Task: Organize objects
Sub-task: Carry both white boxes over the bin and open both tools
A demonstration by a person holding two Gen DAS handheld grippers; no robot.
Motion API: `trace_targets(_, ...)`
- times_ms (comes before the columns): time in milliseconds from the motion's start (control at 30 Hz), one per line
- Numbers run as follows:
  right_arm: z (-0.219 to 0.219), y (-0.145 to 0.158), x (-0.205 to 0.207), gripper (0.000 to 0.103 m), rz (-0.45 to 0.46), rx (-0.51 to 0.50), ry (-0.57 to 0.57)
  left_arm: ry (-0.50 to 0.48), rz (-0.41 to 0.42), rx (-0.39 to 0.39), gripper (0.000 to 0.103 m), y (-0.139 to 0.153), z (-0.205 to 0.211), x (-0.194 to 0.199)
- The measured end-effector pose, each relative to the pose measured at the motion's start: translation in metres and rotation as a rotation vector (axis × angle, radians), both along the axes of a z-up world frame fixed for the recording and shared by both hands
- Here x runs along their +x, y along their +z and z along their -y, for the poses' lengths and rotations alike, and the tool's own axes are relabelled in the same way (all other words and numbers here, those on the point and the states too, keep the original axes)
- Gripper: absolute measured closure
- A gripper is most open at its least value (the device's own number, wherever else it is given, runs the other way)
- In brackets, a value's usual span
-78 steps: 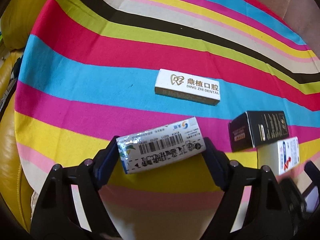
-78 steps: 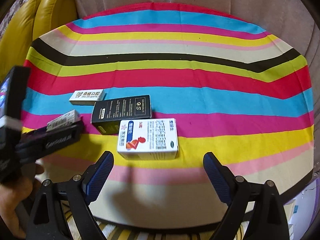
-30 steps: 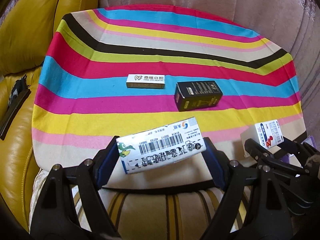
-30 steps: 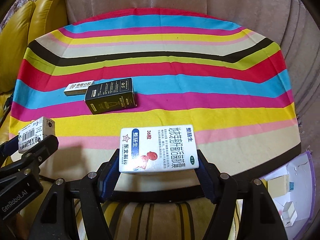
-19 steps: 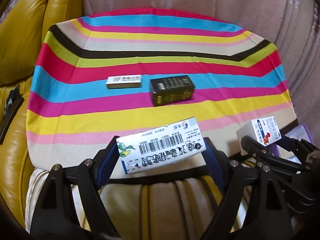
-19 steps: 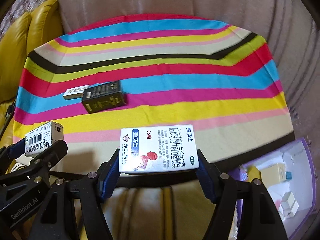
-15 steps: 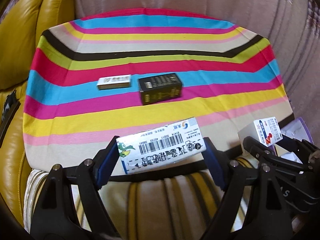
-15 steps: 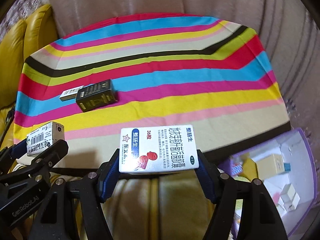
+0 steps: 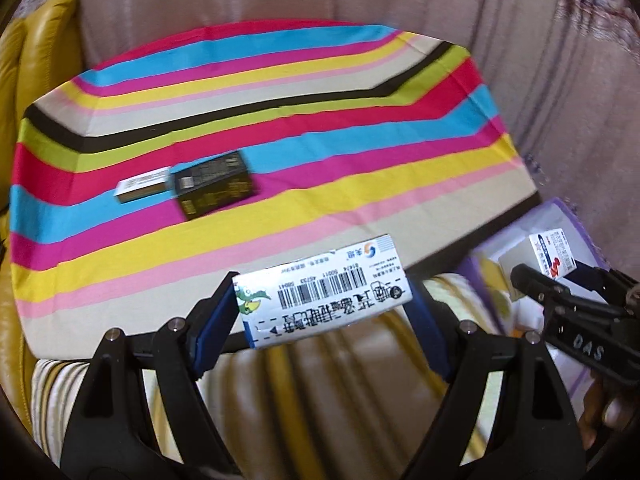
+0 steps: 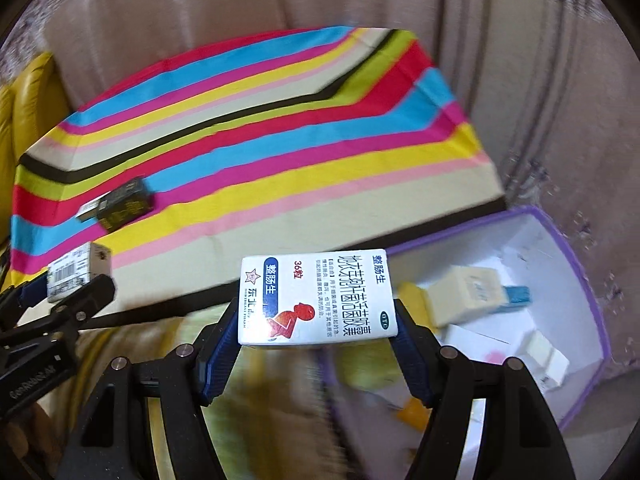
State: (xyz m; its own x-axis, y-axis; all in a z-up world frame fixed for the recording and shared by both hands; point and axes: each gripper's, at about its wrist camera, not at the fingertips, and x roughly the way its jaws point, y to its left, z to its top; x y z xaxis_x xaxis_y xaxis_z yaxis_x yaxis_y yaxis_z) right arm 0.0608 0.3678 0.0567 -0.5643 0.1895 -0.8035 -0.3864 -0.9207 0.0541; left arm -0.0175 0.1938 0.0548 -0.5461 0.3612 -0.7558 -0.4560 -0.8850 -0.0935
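My left gripper [image 9: 320, 312] is shut on a white barcode box [image 9: 324, 292], held in the air off the front edge of the striped table [image 9: 360, 152]. My right gripper [image 10: 316, 328] is shut on a white and blue medicine box [image 10: 316, 300], held near the left rim of a purple-rimmed bin [image 10: 592, 288]. The right gripper with its box [image 9: 554, 252] shows at the right of the left wrist view. The left gripper's box [image 10: 76, 272] shows at the left of the right wrist view. A black box [image 9: 214, 188] and a thin white box [image 9: 142, 185] lie on the table.
The bin [image 9: 568, 220] holds several small boxes, one cream [image 10: 468, 292] and one blue [image 10: 518, 296]. A yellow leather sofa [image 9: 36, 60] is at the left. A curtain [image 9: 560, 80] hangs behind and to the right. A striped cushion [image 9: 320, 380] lies below the grippers.
Both grippers have pulled back from the table and swung right, each still holding its box. The purple bin has come into view at the right.
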Motion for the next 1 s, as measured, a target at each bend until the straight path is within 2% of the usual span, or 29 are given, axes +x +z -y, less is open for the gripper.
trace_targets(200, -0.056, -0.003, 0.031, 0.033, 0.016, 0.015, -0.13, -0.115, 0.005, 0.012, 0.021, 0.005, -0.042, 0.02)
trace_targets(333, -0.089, -0.003, 0.051, 0.033, 0.024, 0.018, -0.202, -0.231, 0.017, 0.021, 0.021, 0.007, -0.078, 0.038)
trace_targets(533, -0.127, -0.01, 0.076, 0.033, 0.061, 0.029, -0.265, -0.423, 0.065, -0.012, 0.02, 0.0, -0.134, 0.069)
trace_targets(633, -0.139, -0.014, 0.084, 0.033, 0.075, 0.029, -0.284, -0.486, 0.096, -0.035, 0.02, -0.006, -0.157, 0.08)
trace_targets(1000, -0.173, -0.021, 0.1, 0.033, 0.091, 0.02, -0.331, -0.612, 0.262, -0.056, 0.02, -0.031, -0.203, 0.1)
